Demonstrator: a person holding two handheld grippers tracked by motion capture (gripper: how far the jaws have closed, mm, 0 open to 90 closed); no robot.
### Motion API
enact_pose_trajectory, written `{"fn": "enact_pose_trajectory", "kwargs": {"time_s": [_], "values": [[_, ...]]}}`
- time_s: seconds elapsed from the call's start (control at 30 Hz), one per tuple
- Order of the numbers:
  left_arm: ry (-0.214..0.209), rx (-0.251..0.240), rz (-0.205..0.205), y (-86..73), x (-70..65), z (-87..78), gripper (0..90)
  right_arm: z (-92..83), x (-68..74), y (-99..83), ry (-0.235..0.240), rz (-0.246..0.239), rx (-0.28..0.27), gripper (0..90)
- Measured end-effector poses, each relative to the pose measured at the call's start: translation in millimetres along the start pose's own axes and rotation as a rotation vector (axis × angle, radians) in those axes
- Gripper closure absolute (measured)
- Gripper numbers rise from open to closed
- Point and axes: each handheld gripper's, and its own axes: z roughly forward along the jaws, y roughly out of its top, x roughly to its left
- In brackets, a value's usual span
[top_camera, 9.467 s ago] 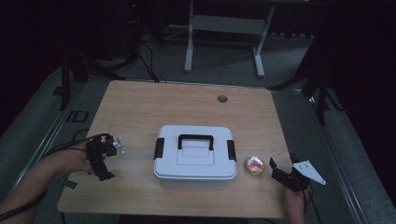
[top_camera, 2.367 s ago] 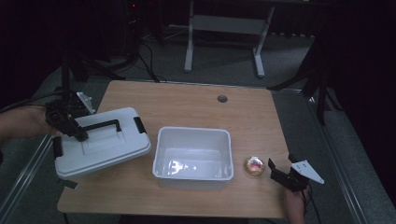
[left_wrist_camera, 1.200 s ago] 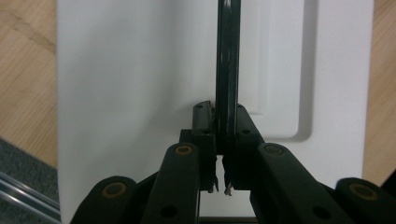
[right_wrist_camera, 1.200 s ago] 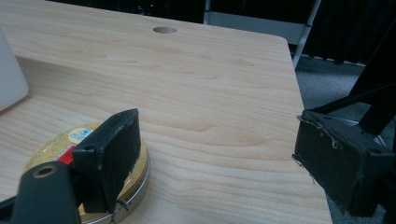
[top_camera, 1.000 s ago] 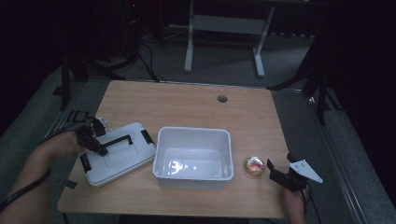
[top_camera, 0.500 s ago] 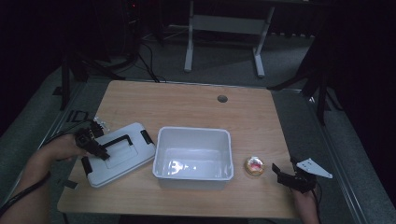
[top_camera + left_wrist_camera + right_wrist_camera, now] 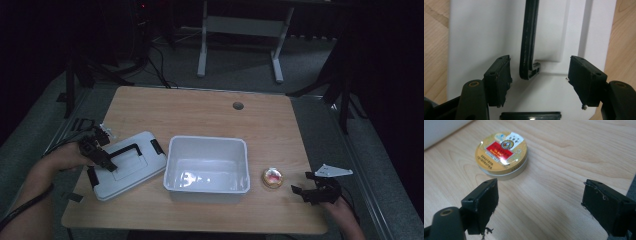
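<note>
The left gripper (image 7: 537, 82) has just been opening; its jaws stand apart around the black handle (image 7: 529, 40) of the white plastic lid (image 7: 129, 164), which lies on the table at nine o'clock of the white open box (image 7: 207, 170). I judge the lid step finished. Next, the right gripper (image 7: 539, 205), jaws wide and empty, must reach the round yellow tin (image 7: 501, 155), at three o'clock of the box. The tin's small print is unreadable.

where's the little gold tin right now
In the high view the gold tin lies flat on the table, just right of the open white box and left of the right gripper, untouched.
</note>
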Motion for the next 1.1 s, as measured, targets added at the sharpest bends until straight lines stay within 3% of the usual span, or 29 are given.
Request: {"fn": "enact_pose_trajectory", "kwargs": {"time_s": [0.2,0.23,0.33,0.4,0.43,0.53,0.63,0.67,0.73,0.77,0.93,1.1], "values": [[-0.007,0.006,0.007,0.4,-1.1,-1.0,34.3,4.3,-1.2,10.5,0.046,-0.054,0.083,11.2],[-0.020,0.007,0.006,0.7,-1.9,-1.7,34.4,7.1,-1.1,14.5,0.063,-0.079,0.129,11.2],[-0.012,0.006,0.011,0.8,-2.6,-2.9,34.4,10.6,-0.1,20.5,0.098,-0.108,0.185,11.2],[-0.010,0.008,0.017,0.8,-3.5,-3.5,34.4,10.6,-0.1,20.5,0.098,-0.108,0.185,11.2],[-0.003,0.008,0.024,0.0,-4.0,-4.4,34.4,14.7,3.3,27.0,0.092,-0.159,0.257,11.3],[0.005,0.016,0.026,-0.8,-5.2,-4.5,34.4,18.9,4.9,32.5,0.104,-0.194,0.328,12.5],[0.014,0.021,0.029,-1.3,-5.5,-4.3,34.4,20.0,5.7,34.5,0.106,-0.203,0.349,12.5],[0.011,0.025,0.029,-2.0,-5.7,-4.3,34.4,22.5,7.7,40.2,0.093,-0.242,0.391,12.5],[0.011,0.026,0.027,-2.4,-5.7,-4.3,34.4,23.0,8.1,41.7,0.095,-0.242,0.403,12.5],[0.005,0.025,0.025,-2.7,-5.8,-4.2,34.4,24.1,9.0,45.9,0.089,-0.266,0.436,12.7],[0.011,0.031,0.025,-2.7,-5.7,-3.4,34.4,25.2,9.1,55.3,0.104,-0.294,0.505,12.7],[0.013,0.038,0.032,-1.2,-6.7,-3.1,34.4,26.8,11.0,65.9,0.086,-0.330,0.583,12.7]]}}
